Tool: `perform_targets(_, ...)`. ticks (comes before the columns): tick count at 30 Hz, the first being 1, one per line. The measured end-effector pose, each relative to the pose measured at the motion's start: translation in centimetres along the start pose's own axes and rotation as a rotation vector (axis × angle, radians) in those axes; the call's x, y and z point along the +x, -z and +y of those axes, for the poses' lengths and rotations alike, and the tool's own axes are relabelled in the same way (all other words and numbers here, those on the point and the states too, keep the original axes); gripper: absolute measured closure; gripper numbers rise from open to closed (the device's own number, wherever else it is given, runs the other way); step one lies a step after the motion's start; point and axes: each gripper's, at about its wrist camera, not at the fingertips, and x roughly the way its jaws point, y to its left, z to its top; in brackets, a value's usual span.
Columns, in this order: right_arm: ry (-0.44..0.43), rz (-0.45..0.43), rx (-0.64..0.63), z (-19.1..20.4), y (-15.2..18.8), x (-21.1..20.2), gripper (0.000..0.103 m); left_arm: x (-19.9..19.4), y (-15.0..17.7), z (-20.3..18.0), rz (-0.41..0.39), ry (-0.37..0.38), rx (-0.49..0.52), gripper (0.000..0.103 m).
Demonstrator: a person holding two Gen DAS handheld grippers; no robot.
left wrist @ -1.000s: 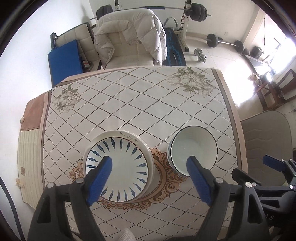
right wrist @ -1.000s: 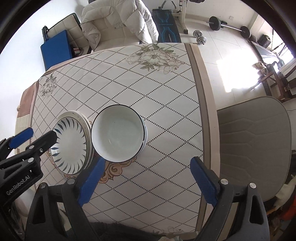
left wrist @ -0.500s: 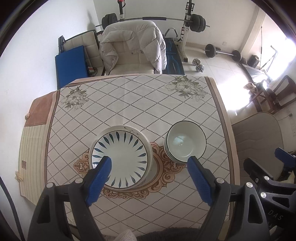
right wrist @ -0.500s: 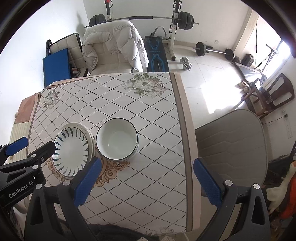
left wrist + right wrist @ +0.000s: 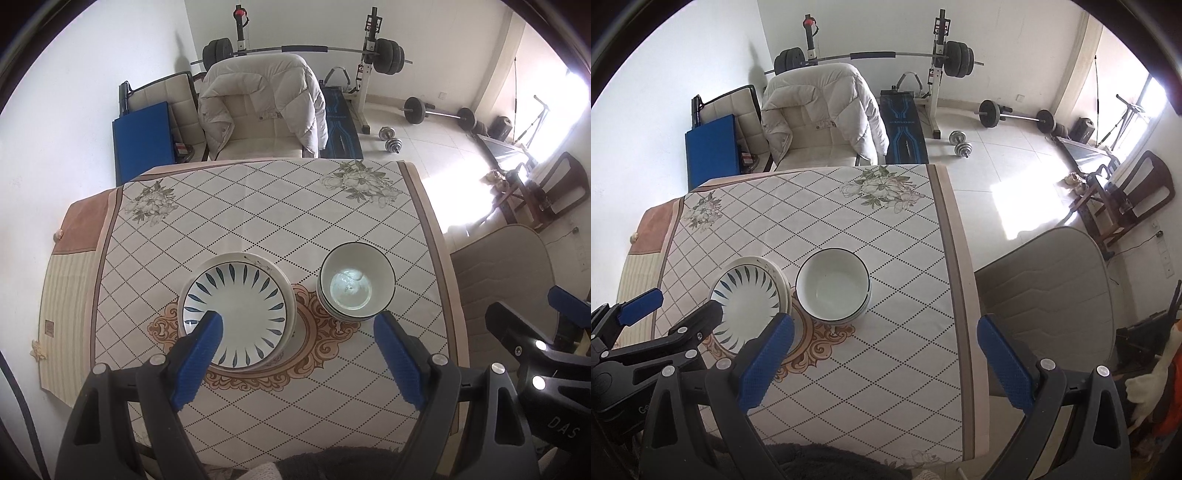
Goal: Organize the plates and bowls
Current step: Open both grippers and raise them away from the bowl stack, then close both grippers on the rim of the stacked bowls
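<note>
left wrist view shows the left gripper (image 5: 301, 334) with its blue pads spread wide apart and nothing between them, hanging above the near half of the tablecloth (image 5: 258, 221). taking the ornate medallion (image 5: 317, 354) printed on the cloth as the landmark: the stack of plates (image 5: 236, 310), the top one patterned with blue leaves, sits on the medallion's left part, and one left pad overlaps the plate's near-left rim in the picture, though whether it touches cannot be told. the stack of bowls (image 5: 356, 286) stands at the medallion's right far edge, just beside the plates but apart from them, ahead of the right-hand pad. right wrist view shows the right gripper (image 5: 886, 354) likewise wide open and empty, off the medallion's right side, with the bowls (image 5: 833, 288) ahead of its left pad and the plates (image 5: 750, 295) beyond that, partly behind the left gripper (image 5: 672, 306). a chair draped with a white jacket (image 5: 258, 99) stands past the table's far edge from the medallion. compared with a second ago, both grippers have pulled up and back: plates and bowls look smaller and more of the room shows, while the dishes keep their places on the medallion.
</note>
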Motion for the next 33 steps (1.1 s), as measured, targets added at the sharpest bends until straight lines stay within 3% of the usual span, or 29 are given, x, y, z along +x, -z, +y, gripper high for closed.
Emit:
perform_targets(6,-0.057,-0.042,0.016,-1.2,-0.4,0.8,0.002,0.3,-1.1,-1.4,-0.099,-0.059,0.108,0.019)
perform_targets(11,-0.13,0.009,0.047,-2.4,-1.1,5.5,0.002,4.0,-3.6,-1.6,-0.042,-0.073,0.184,0.019)
perform_targets(17,-0.251,0.21,0.161,-4.0,-0.7,15.7,0.002,11.8,-7.3,-2.1,0.157,0.023,0.295,0.019)
perform_targets(22,-0.432,0.316,0.299,-4.7,-0.2,23.3,0.002,19.8,-9.7,-3.0,0.351,0.083,0.339,0.021)
perform_targets(23,-0.45,0.338,0.325,-4.7,-0.1,24.6,0.002,21.2,-10.0,-3.4,0.39,0.122,0.348,0.021)
perform_targets(25,-0.511,0.355,0.37,-4.6,0.3,26.6,0.002,23.6,-10.4,-4.0,0.451,0.197,0.356,0.022)
perform_targets(28,-0.532,0.34,0.383,-4.4,0.6,28.6,0.002,26.5,-10.4,-5.4,0.553,0.31,0.382,0.023)
perform_targets(33,-0.648,0.382,0.44,-4.1,0.9,32.0,0.002,30.0,-9.1,-6.8,0.673,0.405,0.395,0.028)
